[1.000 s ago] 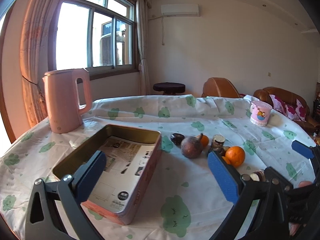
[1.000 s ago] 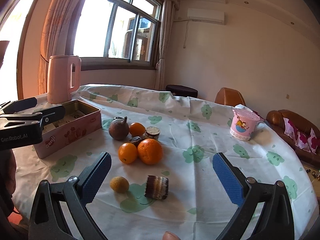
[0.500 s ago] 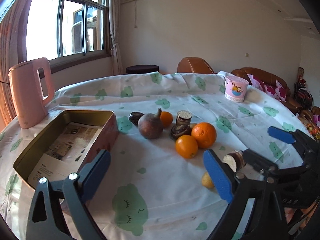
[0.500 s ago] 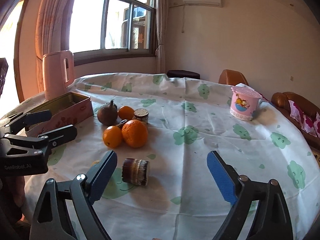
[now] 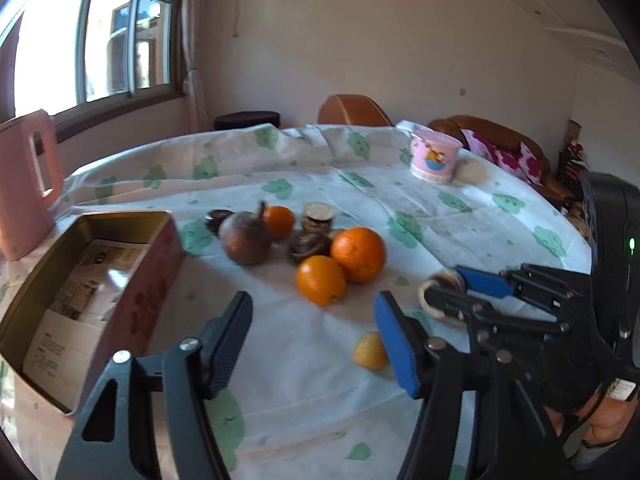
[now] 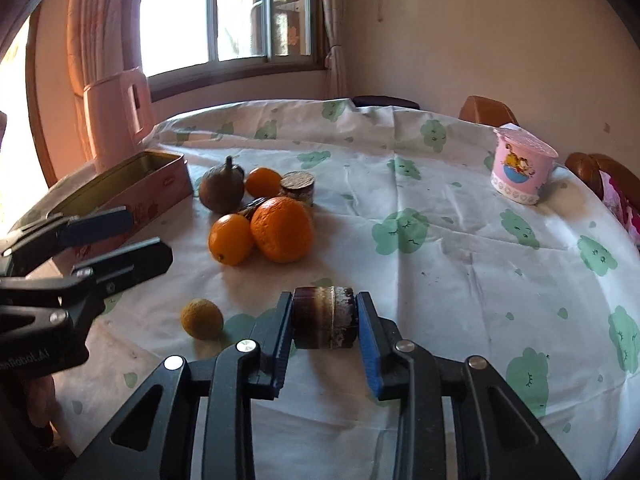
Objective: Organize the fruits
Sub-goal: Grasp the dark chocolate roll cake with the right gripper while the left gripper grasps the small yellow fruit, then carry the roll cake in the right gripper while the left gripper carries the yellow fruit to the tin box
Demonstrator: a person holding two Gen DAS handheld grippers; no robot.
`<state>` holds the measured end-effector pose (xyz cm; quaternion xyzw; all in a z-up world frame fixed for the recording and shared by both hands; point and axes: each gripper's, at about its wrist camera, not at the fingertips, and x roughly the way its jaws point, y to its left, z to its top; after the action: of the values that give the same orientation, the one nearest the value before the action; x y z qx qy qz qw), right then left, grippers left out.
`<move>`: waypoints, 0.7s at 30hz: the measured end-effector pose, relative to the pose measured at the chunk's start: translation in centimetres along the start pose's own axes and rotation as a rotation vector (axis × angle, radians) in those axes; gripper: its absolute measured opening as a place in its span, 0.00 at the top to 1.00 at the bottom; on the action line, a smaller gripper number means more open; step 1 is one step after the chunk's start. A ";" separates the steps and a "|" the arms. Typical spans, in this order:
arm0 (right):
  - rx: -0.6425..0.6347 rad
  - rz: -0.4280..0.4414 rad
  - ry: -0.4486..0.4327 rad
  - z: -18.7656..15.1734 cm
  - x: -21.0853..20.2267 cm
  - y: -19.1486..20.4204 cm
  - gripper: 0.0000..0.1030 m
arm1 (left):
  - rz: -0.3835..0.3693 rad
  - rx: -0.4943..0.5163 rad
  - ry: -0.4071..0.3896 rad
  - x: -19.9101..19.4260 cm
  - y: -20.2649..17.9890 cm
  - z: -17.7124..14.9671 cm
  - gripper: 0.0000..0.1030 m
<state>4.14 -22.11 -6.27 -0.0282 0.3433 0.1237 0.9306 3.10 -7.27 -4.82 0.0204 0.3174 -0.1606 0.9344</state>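
Blue pads of the right gripper (image 6: pixel 324 322) clamp a dark banded cylinder (image 6: pixel 323 317) lying sideways on the cloud-print tablecloth (image 6: pixel 460 248), near two oranges (image 6: pixel 280 228). Left gripper (image 5: pixel 312 340) jaws are closing on nothing, beside an open tin box (image 5: pixel 80 280).

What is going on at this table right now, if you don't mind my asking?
A person is sorting fruit with two tools. The right hand-held gripper is shut on a short dark cylindrical piece lying on the tablecloth. The left hand-held gripper is closing on nothing, beside a small yellow fruit. The tin box holds only paper.
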 end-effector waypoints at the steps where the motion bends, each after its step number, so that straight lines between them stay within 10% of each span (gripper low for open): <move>1: 0.021 -0.009 -0.009 0.0 -0.1 -0.4 0.69 | -0.015 0.011 0.013 0.2 -0.4 0.0 0.43; 12: 0.052 -0.059 -0.012 0.2 -0.4 -1.9 0.68 | -0.119 0.058 0.177 3.6 -3.3 -0.6 0.72; 21: 0.009 -0.042 -0.030 0.0 -0.7 -1.2 0.68 | -0.148 0.024 0.164 3.4 -2.4 -0.8 0.73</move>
<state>3.88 -23.38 -5.87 -0.0295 0.3290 0.1031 0.9382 4.42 -10.46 -7.36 0.0212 0.3915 -0.2307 0.8905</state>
